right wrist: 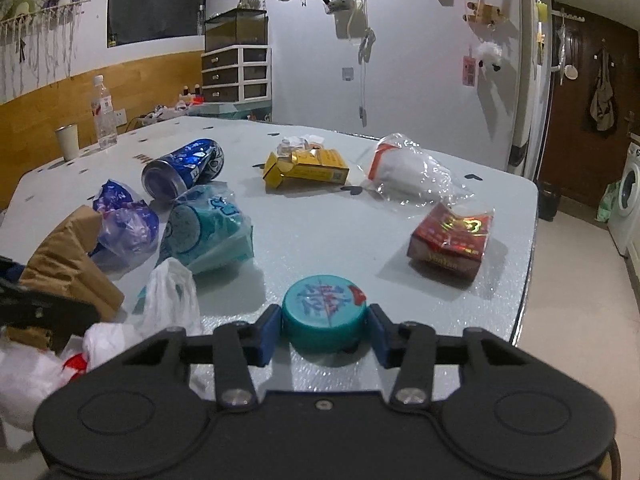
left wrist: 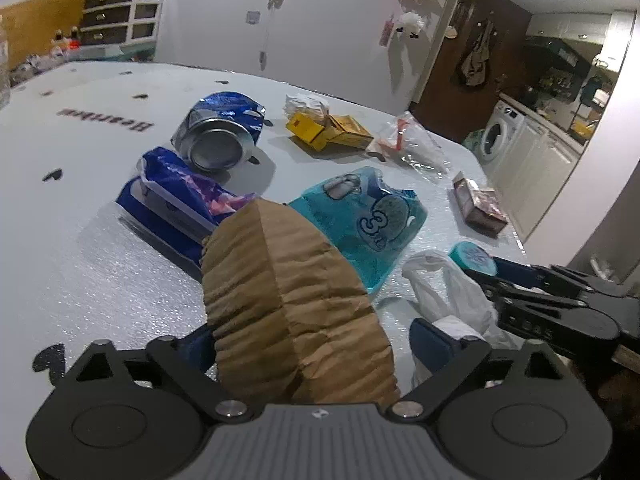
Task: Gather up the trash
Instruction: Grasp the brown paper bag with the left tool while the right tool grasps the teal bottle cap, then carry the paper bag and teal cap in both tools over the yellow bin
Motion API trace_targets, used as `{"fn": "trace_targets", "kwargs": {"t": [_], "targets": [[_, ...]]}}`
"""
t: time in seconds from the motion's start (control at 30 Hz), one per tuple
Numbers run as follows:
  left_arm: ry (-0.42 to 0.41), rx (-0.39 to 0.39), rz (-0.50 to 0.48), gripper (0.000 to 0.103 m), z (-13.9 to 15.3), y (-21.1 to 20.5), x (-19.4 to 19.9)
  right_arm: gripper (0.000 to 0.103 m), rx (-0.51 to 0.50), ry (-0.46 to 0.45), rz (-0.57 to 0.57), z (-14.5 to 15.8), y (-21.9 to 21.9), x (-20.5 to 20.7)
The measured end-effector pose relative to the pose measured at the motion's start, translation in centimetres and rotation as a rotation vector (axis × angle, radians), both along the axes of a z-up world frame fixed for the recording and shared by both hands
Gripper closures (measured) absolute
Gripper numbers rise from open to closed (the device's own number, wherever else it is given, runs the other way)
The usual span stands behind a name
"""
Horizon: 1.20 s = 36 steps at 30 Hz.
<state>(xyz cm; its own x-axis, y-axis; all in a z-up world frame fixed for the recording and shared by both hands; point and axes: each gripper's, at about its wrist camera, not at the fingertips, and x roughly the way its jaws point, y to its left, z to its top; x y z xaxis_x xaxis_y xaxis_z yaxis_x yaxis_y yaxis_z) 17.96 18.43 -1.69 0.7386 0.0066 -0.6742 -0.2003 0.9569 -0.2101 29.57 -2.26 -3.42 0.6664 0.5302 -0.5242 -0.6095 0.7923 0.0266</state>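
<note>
Near the table's point(right wrist: 500, 240) front edge, a teal lid point(right wrist: 324, 318) is clamped by the right gripper point(right wrist: 325, 334). Only the left view shows the left gripper point(left wrist: 310, 346) clamped on a brown paper bag point(left wrist: 292, 304).

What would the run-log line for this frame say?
left gripper: shut on brown paper bag | right gripper: shut on teal bottle cap, on table | uncollected: blue can, yellow box, red carton

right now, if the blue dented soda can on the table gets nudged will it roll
Probably: the blue dented soda can lies on its side, so it could roll, though the dents may make it wobble and stop early. It looks empty, so likely light.
</note>
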Motion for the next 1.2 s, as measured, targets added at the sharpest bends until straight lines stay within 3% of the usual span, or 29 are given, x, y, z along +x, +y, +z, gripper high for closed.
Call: {"fn": "trace_targets", "kwargs": {"t": [0.3,0.43,1.03,1.2], "targets": [[-0.028,0.071,0.048,0.037,-0.1,-0.4,-0.7,0.056,0.038,0.02,-0.005,0.6,-2.0,-2.0],[-0.032,0.089,0.055,0.043,0.1,-0.3,-1.1,0.056,0.049,0.02,-0.016,1.5,-2.9,-2.8],[-0.22,0.347,0.053,0.044,5.9,-4.0,-5.9,0.056,0.133,-0.058,-0.048,7.2,-6.2,-8.5],[-0.261,0.357,0.026,0.044,7.0,-6.0,-6.7,0.056,0.152,-0.088,-0.076,8.7,-7.9,-10.2]]}}
